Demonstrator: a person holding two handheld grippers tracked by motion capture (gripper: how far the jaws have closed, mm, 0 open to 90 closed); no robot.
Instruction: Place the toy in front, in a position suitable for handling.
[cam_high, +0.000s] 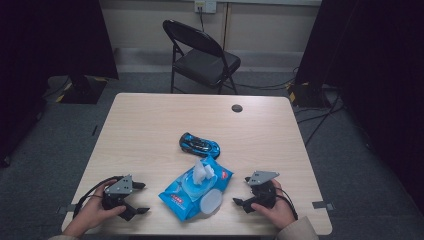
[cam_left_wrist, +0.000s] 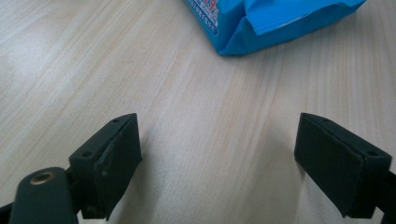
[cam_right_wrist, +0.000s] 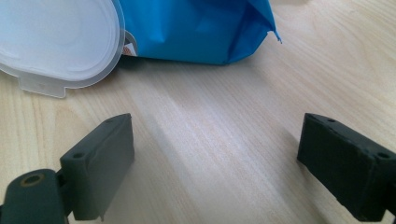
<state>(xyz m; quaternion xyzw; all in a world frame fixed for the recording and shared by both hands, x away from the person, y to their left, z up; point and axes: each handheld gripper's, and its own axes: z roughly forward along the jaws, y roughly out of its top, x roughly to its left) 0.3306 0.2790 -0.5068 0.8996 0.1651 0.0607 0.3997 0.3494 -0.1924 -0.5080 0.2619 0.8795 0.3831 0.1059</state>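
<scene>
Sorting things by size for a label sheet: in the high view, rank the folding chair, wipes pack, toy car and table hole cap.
Largest to smallest as they look:
1. folding chair
2. wipes pack
3. toy car
4. table hole cap
The chair stands farther off, yet looks largest.

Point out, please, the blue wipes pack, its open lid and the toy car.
Blue wipes pack (cam_high: 176, 196): high view, on the blue wrapper left of the opening.
Open lid (cam_high: 210, 201): high view, middle of the white flap lying open.
Toy car (cam_high: 199, 145): high view, on its roof.
</scene>
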